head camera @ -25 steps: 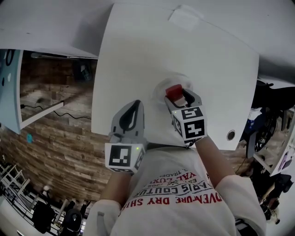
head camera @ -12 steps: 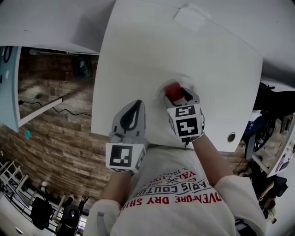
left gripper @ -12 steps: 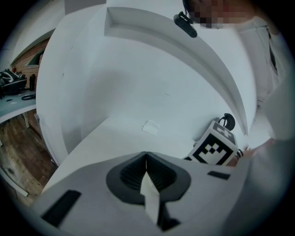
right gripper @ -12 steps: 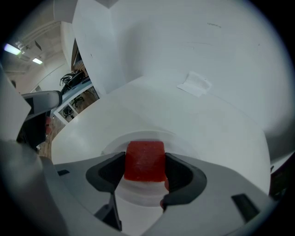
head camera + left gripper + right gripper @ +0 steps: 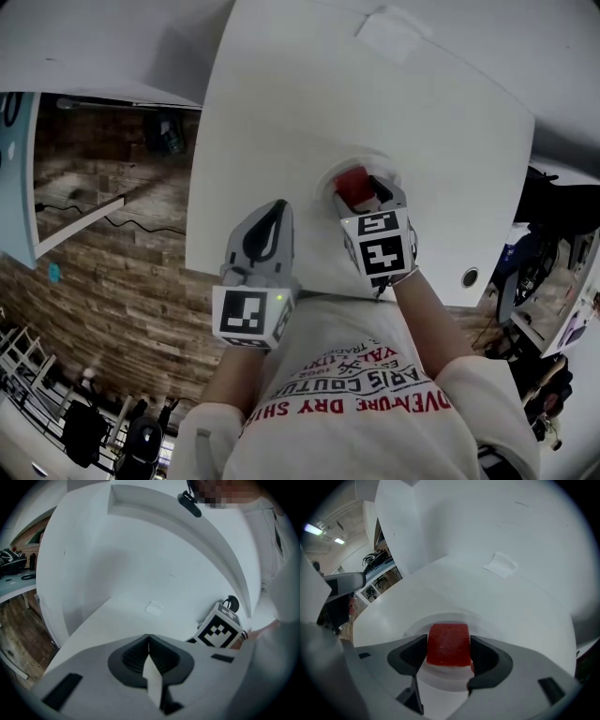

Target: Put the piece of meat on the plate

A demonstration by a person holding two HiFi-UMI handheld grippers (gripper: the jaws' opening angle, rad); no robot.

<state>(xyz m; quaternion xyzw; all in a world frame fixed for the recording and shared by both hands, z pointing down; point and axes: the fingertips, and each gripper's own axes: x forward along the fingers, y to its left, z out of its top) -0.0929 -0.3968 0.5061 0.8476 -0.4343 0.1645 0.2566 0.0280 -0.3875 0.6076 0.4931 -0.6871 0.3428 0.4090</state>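
Being gripped by the right gripper (image 5: pixel 448 649), the meat (image 5: pixel 448 641) is being held over the plate (image 5: pixel 443 676); only release seems outstanding. The left gripper (image 5: pixel 148 641) is being held clenched, empty, at the plate's eight o'clock.

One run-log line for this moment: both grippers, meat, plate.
left gripper: shut, empty | right gripper: shut on piece of meat | plate: under the held meat | release: not yet

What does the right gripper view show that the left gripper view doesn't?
Right gripper view only: the right tongs closed on the red piece of meat, over the white plate. Left gripper view only: the left tongs shut and empty, plus the right gripper's marker cube. Both: the white table and a small white patch on it.
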